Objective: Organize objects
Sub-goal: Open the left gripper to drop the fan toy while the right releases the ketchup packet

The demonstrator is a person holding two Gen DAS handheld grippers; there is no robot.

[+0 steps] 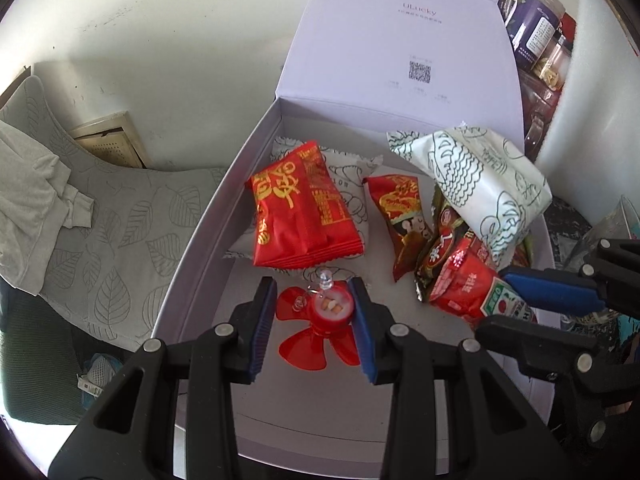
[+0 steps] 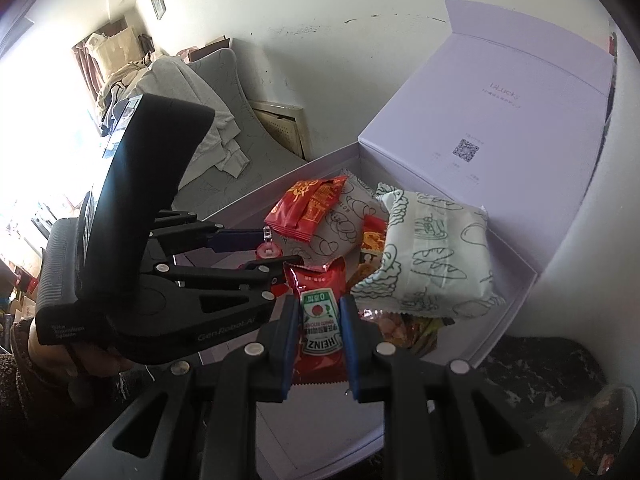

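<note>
A: What's each hand doing?

B: The left gripper (image 1: 314, 316) has its pads tight on the hub of the red fan (image 1: 320, 322), low over the near part of the box (image 1: 208, 216) floor. The right gripper (image 2: 320, 344) is clamped on the ketchup sachet (image 2: 322, 320), toward the box's near right edge.

A: So which step is this?

B: Placing, I'd judge. Both items are inside the box walls, neither let go yet.

A: And what's past them?

B: The red packet (image 1: 304, 208) lies on a grey one mid-box, and the white bread pack (image 1: 476, 176) sits on the snack pile at the right. The lid (image 1: 400, 36) stands open at the far edge.

A: Next?

B: Probably open both, lift straight up, and don't snag a blade.
</note>
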